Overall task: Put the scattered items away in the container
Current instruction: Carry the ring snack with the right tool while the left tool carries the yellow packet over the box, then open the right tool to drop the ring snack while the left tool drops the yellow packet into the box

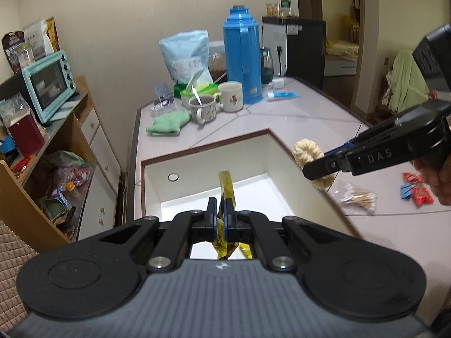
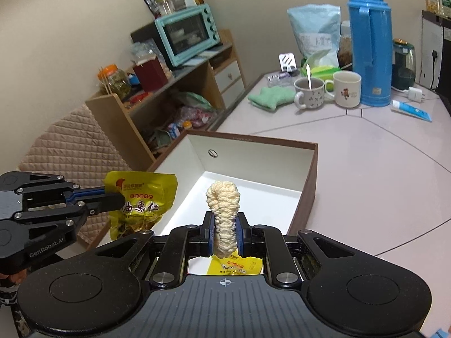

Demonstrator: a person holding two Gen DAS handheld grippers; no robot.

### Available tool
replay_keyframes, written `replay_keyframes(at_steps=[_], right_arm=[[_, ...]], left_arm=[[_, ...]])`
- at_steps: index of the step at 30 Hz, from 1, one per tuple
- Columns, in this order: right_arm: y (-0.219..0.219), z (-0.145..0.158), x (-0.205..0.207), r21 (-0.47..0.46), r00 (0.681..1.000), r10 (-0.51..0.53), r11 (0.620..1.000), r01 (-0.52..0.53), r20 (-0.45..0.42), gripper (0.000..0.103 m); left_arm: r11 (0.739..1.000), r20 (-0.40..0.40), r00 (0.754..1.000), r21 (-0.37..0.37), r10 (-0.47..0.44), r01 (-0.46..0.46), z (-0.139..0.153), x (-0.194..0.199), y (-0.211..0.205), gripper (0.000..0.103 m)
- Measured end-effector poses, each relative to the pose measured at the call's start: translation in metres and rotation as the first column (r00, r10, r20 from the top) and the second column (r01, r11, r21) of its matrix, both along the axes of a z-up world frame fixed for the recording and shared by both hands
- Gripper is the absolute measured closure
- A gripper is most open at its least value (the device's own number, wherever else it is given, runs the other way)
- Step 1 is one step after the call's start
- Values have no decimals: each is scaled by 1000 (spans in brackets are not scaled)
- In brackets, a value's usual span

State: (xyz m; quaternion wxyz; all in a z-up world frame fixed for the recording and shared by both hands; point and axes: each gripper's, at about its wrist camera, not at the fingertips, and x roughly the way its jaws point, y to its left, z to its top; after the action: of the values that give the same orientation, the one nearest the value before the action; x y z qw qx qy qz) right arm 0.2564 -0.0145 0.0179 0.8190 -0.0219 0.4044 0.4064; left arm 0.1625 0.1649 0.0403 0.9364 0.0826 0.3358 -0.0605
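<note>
A white box with a brown rim (image 1: 203, 144) (image 2: 308, 186) sits on the pale counter. My left gripper (image 1: 221, 211) (image 2: 119, 197) is shut on a yellow snack packet (image 1: 226, 188) (image 2: 141, 197), which hangs over the box's near left side. My right gripper (image 2: 224, 231) (image 1: 313, 170) is shut on a cream knitted scrunchie (image 2: 224, 205) (image 1: 305, 152), held above the box's right edge. Another yellow packet (image 2: 234, 264) lies inside the box, below my right fingers. On the counter right of the box lie a bag of cotton swabs (image 1: 358, 197) and red and blue sachets (image 1: 417, 190).
Behind the box stand two mugs (image 1: 203, 108), a blue thermos (image 1: 242, 56), a green cloth (image 1: 167, 122) and a toothpaste tube (image 1: 282, 95). A wooden shelf with a teal oven (image 1: 49, 84) stands left of the counter. A person's hand (image 1: 439, 177) grips the right gripper's handle.
</note>
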Motion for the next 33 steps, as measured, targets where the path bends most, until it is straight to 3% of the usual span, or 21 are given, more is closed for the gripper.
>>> replay_keyframes(at_steps=[10, 17, 19, 21, 33], right_arm=[[31, -40, 35, -82, 999, -20, 997, 16, -48, 89], [45, -51, 50, -96, 1000, -22, 995, 23, 5, 87], [47, -51, 51, -101, 999, -29, 994, 32, 31, 26], [46, -48, 49, -73, 997, -37, 996, 41, 66, 25], [19, -28, 41, -46, 994, -104, 993, 105, 34, 25]], left_arm=[[1000, -116, 993, 7, -16, 17, -40, 44, 24, 101], [1000, -161, 987, 4, -24, 25, -59, 64, 29, 101], [1000, -169, 985, 4, -24, 25, -62, 67, 29, 101], [1000, -176, 984, 4, -22, 23, -64, 70, 29, 101], [1000, -199, 980, 17, -9, 12, -67, 73, 27, 101]])
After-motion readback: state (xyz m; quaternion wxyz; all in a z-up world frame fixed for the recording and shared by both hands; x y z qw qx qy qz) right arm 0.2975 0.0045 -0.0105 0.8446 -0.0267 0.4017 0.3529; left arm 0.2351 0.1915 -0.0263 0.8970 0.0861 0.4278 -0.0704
